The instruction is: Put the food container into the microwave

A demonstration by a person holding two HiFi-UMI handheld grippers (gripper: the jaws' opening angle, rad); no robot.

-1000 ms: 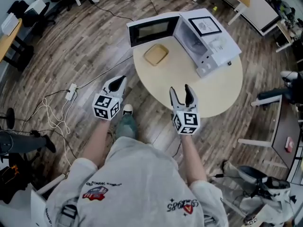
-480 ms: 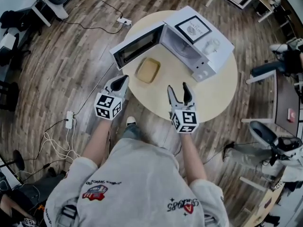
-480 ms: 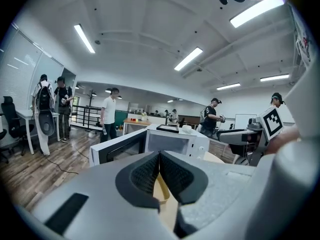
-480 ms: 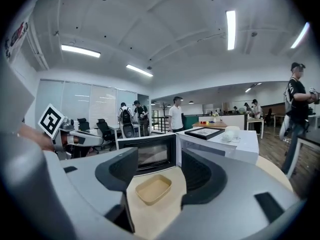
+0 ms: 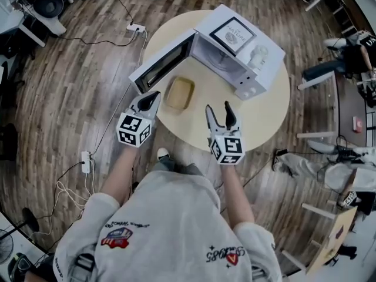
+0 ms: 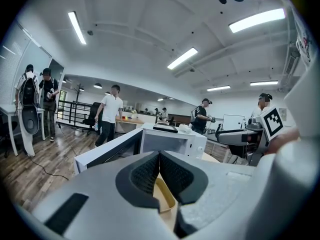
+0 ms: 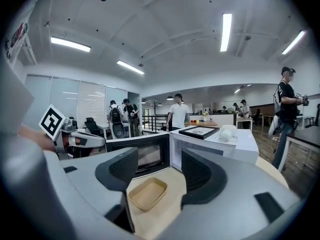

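Observation:
A shallow tan food container lies empty on the round table, in front of the white microwave, whose door stands swung wide to the left. My left gripper hovers at the table's near-left edge, just left of the container, jaws closed together with nothing in them. From the left gripper view its pads meet, and the container shows just behind them. My right gripper is open over the near edge. Between its jaws the container and the microwave are visible.
A framed picture and a small white object rest on top of the microwave. A power strip with cables lies on the wooden floor to the left. People stand among desks in the room behind.
The table and microwave have drawn nearer in the head view; both grippers now reach the table's near edge, closer to the container. Left stays shut, right stays open.

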